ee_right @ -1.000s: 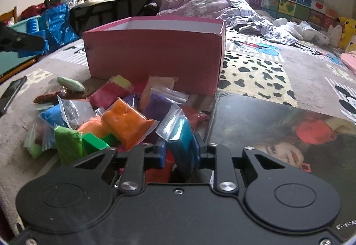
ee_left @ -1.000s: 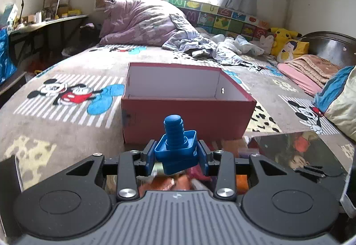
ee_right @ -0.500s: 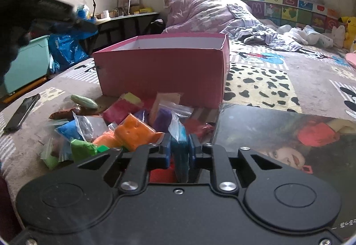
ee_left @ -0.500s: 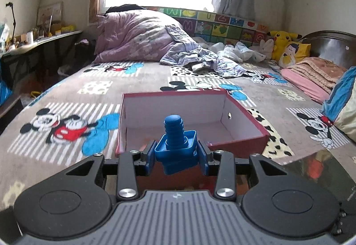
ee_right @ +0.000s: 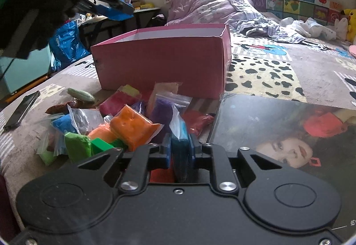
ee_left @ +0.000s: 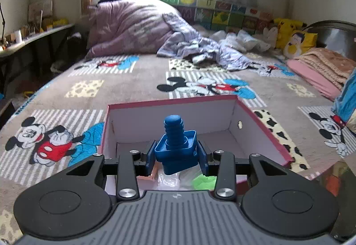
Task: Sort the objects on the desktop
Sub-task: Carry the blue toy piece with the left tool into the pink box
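The left claw (ee_left: 176, 153) is clamping a blue plastic piece (ee_left: 175, 147), a squarish cup with a ribbed stub sticking up, its pads pressing both sides. It is hanging over the open box (ee_left: 262, 131), pink outside and white inside, which is sitting on the bed (ee_left: 133, 80). Right beneath the claw, inside the near end of the box, a clear bag (ee_left: 169, 178), a green bag (ee_left: 205, 181) and a bit of an orange thing (ee_left: 146, 176) are lying. Beyond the box the cartoon-printed blanket is stretching away to a heaped purple duvet (ee_left: 133, 24) under the window.

The right claw (ee_right: 180, 151) is pinching a teal clay bag (ee_right: 181, 133), the jaws nearly together after just closing a little further on it. Just ahead and to its left a pile of clay bags is lying on the bed: an orange bag (ee_right: 131, 127) nearest, a purple bag (ee_right: 163, 111) behind it, green bags (ee_right: 77, 147) further left, a red bag (ee_right: 198, 120) just ahead. Past the pile the box is standing, its pink wall facing the claw. To the right of the claw a glossy poster (ee_right: 278, 133) is lying flat. Far left a phone (ee_right: 21, 110) is lying on the bed, and above it, up in the air, the left claw is showing, dark and blurred, with the blue piece in it.
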The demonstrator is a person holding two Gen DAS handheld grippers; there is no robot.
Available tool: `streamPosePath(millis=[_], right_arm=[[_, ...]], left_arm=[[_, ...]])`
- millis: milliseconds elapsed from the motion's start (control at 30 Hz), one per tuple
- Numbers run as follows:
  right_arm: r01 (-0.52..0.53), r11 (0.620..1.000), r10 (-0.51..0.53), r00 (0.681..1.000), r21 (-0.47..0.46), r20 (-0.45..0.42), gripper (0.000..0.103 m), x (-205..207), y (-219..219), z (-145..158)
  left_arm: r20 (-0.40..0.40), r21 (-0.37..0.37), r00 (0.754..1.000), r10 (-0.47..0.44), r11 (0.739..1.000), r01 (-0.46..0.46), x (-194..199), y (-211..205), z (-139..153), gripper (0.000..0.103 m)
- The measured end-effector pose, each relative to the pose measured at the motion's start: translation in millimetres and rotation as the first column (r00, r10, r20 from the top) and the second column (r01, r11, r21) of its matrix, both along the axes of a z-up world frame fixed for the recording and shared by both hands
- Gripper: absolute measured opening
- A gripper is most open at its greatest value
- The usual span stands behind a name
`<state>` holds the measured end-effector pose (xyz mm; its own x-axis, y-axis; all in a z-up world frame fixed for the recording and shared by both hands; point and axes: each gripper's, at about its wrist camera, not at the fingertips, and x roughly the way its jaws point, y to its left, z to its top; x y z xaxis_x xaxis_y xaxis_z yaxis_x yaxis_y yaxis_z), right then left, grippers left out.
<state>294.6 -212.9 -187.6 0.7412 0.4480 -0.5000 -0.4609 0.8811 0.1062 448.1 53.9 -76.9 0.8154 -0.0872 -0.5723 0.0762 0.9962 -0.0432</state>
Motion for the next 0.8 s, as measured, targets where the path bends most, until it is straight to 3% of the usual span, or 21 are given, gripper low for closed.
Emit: streamPosePath(millis=[533,800], right_arm=[[-0.017,1.000,0.017,1.000,0.003,-0.025,0.015,0.8,-1.4,-5.9],[-0.025,1.000,0.025,0.999,0.005,-0.024,0.015,1.8,-1.9,-6.0]], left_arm=[[-0.244,-0.043,0.970,0.020,0.999,-0.031,81.1,6.6,-52.1,0.037],[-0.334,-0.004,0.942,0.024,1.000,-0.027,102.5,2.9,-59.9,0.037]])
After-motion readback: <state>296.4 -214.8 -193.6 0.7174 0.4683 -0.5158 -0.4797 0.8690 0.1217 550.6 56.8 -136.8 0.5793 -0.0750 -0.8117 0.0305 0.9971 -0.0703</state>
